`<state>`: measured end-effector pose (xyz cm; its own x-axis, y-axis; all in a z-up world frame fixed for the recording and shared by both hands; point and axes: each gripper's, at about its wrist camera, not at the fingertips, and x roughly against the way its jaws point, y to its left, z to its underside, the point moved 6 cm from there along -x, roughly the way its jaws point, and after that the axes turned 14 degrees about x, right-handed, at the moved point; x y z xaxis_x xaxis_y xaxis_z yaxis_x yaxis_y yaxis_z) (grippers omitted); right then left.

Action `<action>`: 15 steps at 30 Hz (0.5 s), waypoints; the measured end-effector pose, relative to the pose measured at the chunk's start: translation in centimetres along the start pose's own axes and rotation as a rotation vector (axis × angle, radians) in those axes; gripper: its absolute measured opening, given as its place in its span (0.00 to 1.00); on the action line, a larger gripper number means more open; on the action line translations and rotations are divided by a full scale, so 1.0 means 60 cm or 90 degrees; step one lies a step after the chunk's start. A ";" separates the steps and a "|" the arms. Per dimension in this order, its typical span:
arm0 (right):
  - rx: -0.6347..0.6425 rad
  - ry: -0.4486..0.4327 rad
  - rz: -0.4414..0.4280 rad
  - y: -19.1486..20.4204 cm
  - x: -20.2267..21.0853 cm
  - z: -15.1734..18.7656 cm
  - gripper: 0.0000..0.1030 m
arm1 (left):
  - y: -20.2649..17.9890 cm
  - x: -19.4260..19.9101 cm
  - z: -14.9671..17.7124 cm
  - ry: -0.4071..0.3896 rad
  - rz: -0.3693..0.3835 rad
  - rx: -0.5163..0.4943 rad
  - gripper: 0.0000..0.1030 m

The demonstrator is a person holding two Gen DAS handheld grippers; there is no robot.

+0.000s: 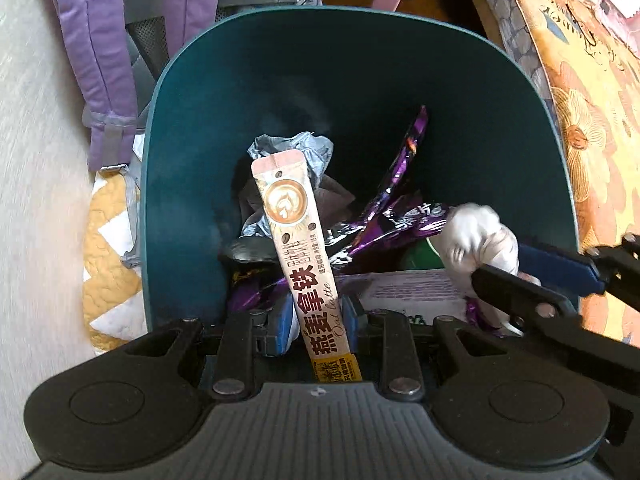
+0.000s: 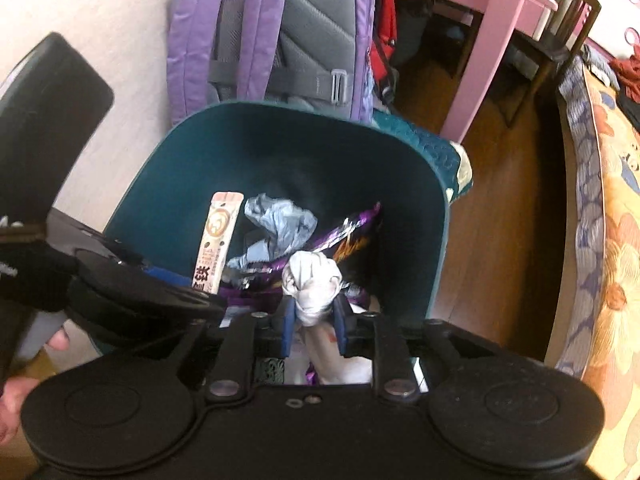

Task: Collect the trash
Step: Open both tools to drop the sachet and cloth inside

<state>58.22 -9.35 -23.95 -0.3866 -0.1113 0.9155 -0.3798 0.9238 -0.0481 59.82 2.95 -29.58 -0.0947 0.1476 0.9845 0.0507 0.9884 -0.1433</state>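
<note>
**Both grippers hold trash over the bin**

The left gripper [image 1: 317, 322] is clenched on a sachet [image 1: 296, 248], a long oat-latte stick that stands nearly upright between the blue pads and pokes out over the bin [image 1: 188, 128]. The right gripper [image 2: 314, 320] is clenched on a white wad [image 2: 312, 280] of crumpled paper, held just above the bin's near edge, towards its right side.

Inside the teal bin lie purple wrappers [image 1: 400, 216], a grey crumpled wrapper [image 1: 296, 152] near the middle, and a printed sheet [image 1: 412, 290] at the near edge.

A purple backpack [image 2: 272, 28] leans just behind the bin's far rim. A pink table [image 2: 492, 24] stands to the far right.
</note>
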 end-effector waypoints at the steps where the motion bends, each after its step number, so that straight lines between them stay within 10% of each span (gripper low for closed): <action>1: -0.003 0.002 0.001 0.002 0.001 0.002 0.21 | 0.001 -0.001 0.001 0.001 0.003 -0.001 0.25; 9: -0.003 0.000 -0.012 0.006 0.038 0.022 0.36 | -0.015 0.033 0.019 -0.033 0.020 0.003 0.57; 15: 0.000 -0.029 -0.013 0.001 0.086 0.027 0.39 | -0.031 0.107 0.043 -0.102 0.022 0.012 0.58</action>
<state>54.82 -10.45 -19.88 -0.4162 -0.1465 0.8974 -0.3882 0.9211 -0.0297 56.54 2.15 -23.24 -0.2509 0.1844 0.9503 0.0382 0.9828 -0.1807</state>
